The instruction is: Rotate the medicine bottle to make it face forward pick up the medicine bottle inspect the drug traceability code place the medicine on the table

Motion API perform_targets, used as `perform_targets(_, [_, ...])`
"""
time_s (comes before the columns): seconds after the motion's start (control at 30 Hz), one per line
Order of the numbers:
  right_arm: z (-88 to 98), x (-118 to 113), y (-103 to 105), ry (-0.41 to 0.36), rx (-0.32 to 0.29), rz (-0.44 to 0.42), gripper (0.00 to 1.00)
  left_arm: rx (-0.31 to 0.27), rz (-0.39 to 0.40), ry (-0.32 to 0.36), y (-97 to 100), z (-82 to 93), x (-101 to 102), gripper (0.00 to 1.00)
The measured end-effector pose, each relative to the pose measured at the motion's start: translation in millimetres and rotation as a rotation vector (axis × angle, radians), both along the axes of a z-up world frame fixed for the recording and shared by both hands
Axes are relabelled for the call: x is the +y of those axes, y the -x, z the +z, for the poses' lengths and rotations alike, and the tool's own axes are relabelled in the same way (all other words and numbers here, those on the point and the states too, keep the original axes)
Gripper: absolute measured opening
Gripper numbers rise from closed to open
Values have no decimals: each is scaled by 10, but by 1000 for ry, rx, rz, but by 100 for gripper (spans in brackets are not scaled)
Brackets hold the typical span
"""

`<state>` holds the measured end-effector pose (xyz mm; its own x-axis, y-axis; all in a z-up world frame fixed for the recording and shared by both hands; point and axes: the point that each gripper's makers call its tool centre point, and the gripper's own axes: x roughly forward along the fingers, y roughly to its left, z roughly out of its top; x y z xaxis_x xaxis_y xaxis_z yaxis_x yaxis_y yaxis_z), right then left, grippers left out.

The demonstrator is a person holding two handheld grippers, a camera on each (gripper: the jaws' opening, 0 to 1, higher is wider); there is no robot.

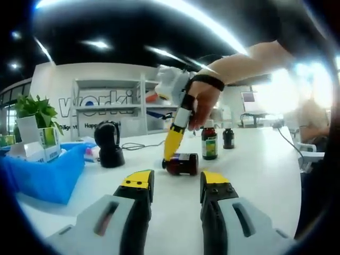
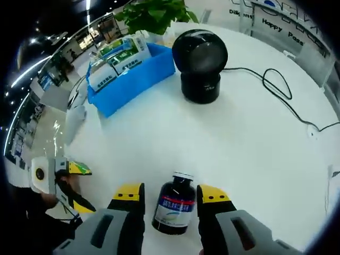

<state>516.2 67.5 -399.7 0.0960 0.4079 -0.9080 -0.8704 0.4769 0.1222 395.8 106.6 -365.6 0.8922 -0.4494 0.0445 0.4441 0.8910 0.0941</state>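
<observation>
White round table (image 1: 265,170), glossy, reflecting overhead light. Ceiling dark, crossed by long bright strip lights (image 1: 212,29). Behind the table a white wall (image 1: 64,79) with large blue lettering, partly hidden; smaller blue text beneath it. White open shelving unit (image 1: 111,109) stands against that wall. Green leafy plant (image 1: 33,109) at the table's far left edge; seen from above in the right gripper view (image 2: 154,13). Strong glare from a bright window area (image 1: 276,87) at right, washing out detail. A monitor (image 1: 252,102) sits near that glare. Farther room at the left of the right gripper view blurred.
</observation>
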Motion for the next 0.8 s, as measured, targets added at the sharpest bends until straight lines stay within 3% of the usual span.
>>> perform_targets(0.3, [-250,-121,28,171,59,33,34,-7,-3,-29,19,-5,-17,26])
perform_targets(0.57, [-364,-59,155,192,126,31,33,-9,-10,-30,26,-9,-40,26])
perform_targets(0.8, [-365,-78,145,247,121,34,31,-7,-8,-30,17,-18,-40,26])
